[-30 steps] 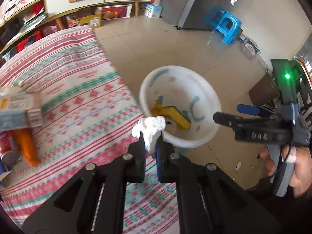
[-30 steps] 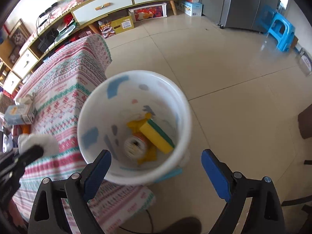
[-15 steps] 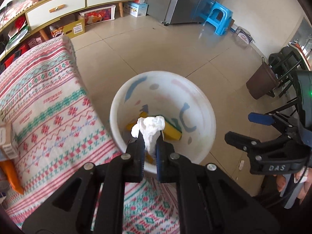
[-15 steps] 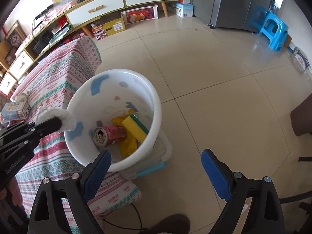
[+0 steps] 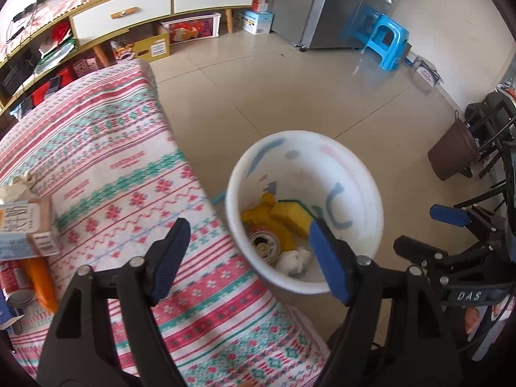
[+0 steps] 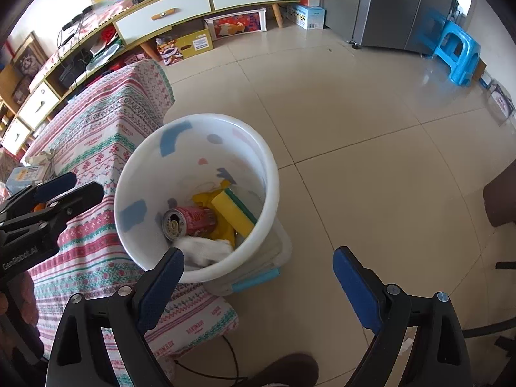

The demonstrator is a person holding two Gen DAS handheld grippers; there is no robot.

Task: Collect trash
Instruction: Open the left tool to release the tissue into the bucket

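A white bin (image 5: 371,190) (image 6: 206,117) stands on the floor against the table's corner. In it lie a white tissue wad (image 5: 295,259) (image 6: 206,251), a pink can (image 6: 190,221), a yellow-green sponge (image 6: 235,213) and a yellow wrapper. My left gripper (image 5: 248,229) (image 6: 64,190) hovers over the bin's near rim, its jaws opening with nothing between them. My right gripper (image 6: 258,254) (image 5: 419,229) stands open and empty above the bin's other side. On the patterned tablecloth (image 5: 122,174) remain a carton (image 5: 25,229), an orange object (image 5: 40,280), a red can (image 5: 13,283) and crumpled paper (image 5: 19,183).
A clear tub (image 6: 258,274) sits under the bin. A blue stool (image 5: 387,42), a grey fridge (image 5: 338,6) and a low cabinet (image 5: 161,3) line the far wall. A brown bin (image 5: 451,151) and black chair legs stand at the right. A shoe (image 6: 283,371) shows below.
My left gripper's jaws have opened and the tissue they held has dropped into the bin. The right gripper has kept its place and stays open.
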